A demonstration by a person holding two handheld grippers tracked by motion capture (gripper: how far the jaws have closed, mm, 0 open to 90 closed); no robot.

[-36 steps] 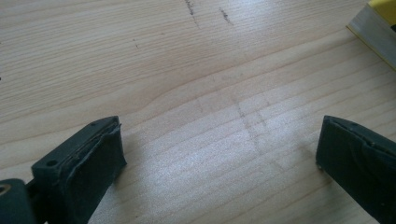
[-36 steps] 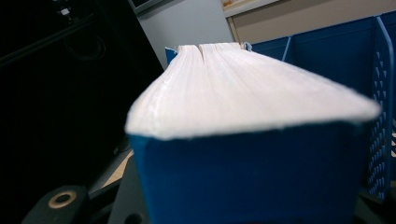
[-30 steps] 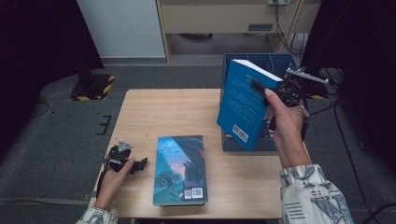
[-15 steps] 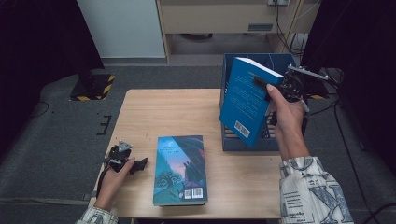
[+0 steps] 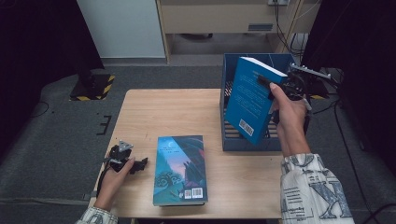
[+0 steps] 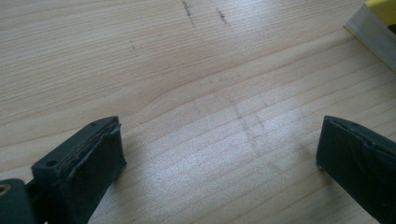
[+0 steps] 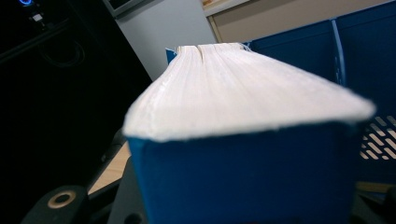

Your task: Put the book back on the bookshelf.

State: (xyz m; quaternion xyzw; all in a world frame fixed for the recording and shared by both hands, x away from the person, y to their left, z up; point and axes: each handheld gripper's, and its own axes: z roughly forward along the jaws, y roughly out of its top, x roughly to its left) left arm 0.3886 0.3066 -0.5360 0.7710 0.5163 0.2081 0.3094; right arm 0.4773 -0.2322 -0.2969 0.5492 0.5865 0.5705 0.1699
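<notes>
1. High view: the right gripper is clenched on the upper edge of a blue book, held tilted over the blue crate at the table's right side. Over the last second the book has drifted a little right and deeper over the crate's open top, its lower corner with the barcode now dipping toward the slatted floor; the book looks close to being stood inside. A second book, dark-covered, lies flat on the wooden table where it lay before, just beside the left gripper, which has not shifted from the near left corner.

2. Left gripper view: both black jaws stand wide apart and released over bare wood grain, holding nothing; a yellow-and-grey corner of something sits at the upper right, probably the flat book's edge, though that is a guess.

3. Right gripper view: the blue book sits gripped between the jaws, its white page block running away from the lens, with the crate wall just behind. Judged from this, lowering comes next.
</notes>
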